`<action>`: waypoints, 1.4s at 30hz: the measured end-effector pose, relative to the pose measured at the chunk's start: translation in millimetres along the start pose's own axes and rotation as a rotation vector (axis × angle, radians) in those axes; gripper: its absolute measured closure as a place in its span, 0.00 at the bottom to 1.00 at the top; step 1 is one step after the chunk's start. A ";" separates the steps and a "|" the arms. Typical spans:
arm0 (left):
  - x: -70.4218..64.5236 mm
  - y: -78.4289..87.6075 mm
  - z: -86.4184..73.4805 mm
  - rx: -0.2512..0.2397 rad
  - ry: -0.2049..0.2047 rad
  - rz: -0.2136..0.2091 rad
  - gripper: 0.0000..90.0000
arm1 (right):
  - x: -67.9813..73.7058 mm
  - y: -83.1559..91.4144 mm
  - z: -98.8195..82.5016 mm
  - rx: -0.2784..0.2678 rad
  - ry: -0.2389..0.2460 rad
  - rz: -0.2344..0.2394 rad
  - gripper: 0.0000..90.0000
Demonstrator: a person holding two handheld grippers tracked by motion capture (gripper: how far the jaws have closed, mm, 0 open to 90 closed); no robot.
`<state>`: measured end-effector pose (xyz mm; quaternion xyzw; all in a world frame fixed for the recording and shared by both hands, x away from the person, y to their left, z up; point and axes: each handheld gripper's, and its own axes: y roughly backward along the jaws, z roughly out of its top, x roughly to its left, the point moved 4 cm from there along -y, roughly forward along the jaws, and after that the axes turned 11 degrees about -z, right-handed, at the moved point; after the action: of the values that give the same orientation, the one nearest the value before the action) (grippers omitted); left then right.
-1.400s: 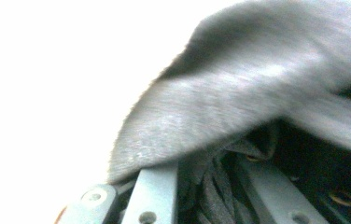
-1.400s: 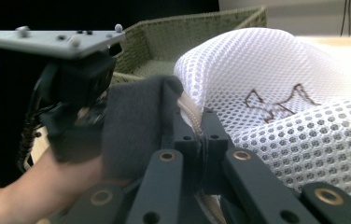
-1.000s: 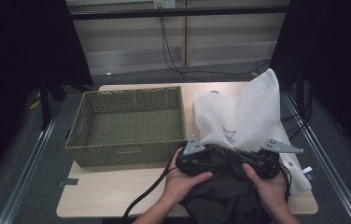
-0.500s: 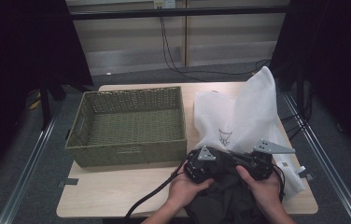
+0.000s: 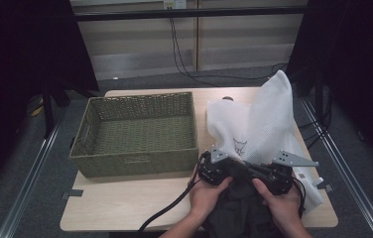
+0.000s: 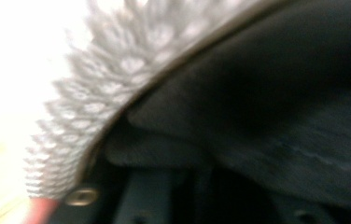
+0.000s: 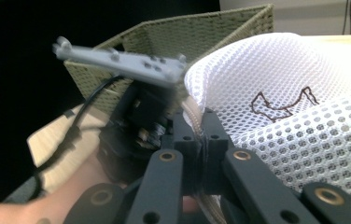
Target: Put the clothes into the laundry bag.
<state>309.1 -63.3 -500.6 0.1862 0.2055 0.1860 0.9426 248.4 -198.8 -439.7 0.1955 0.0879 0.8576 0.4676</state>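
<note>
A white mesh bag (image 5: 264, 119) with a small dark emblem stands up at the table's right. A dark garment (image 5: 239, 210) lies at its mouth by the front edge. My right gripper (image 5: 263, 173) is shut on the bag's beige rim; in the right gripper view its jaws (image 7: 201, 128) pinch that rim next to the mesh bag (image 7: 304, 93). My left gripper (image 5: 230, 169) sits close beside it, its jaws having just been opening a little. In the blurred left gripper view the mesh bag (image 6: 94, 93) and dark garment (image 6: 281, 116) press up close; a grip is unclear.
A green woven basket (image 5: 135, 161) stands on the left half of the wooden table (image 5: 125, 203), and its corner (image 7: 187, 35) rises behind my left gripper (image 7: 141, 116). A black cable trails off the front edge. Metal rails run on both sides.
Both hands have drawn back toward the front edge. The left gripper has slid right and down, close against the right one. The bag's raised top has stayed up.
</note>
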 end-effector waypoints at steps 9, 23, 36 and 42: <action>-18.0 53.9 -0.3 0.012 -0.038 -0.214 0.32 | -17.9 -4.1 1.6 0.002 0.018 -0.050 0.98; -15.9 14.0 -23.6 0.249 -0.067 -0.118 0.93 | -6.1 -11.7 1.0 0.012 0.015 0.012 0.98; -6.1 10.3 11.1 -0.068 0.014 0.088 0.94 | 12.8 6.2 9.8 -0.022 -0.137 0.156 0.98; 16.1 5.8 -1.6 -0.124 0.107 0.002 0.85 | 5.2 -0.5 1.1 0.011 -0.154 0.105 0.98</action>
<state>320.4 -51.0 -504.6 0.1172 0.2435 0.2092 0.9398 246.7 -194.3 -437.5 0.2676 0.0461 0.8629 0.4262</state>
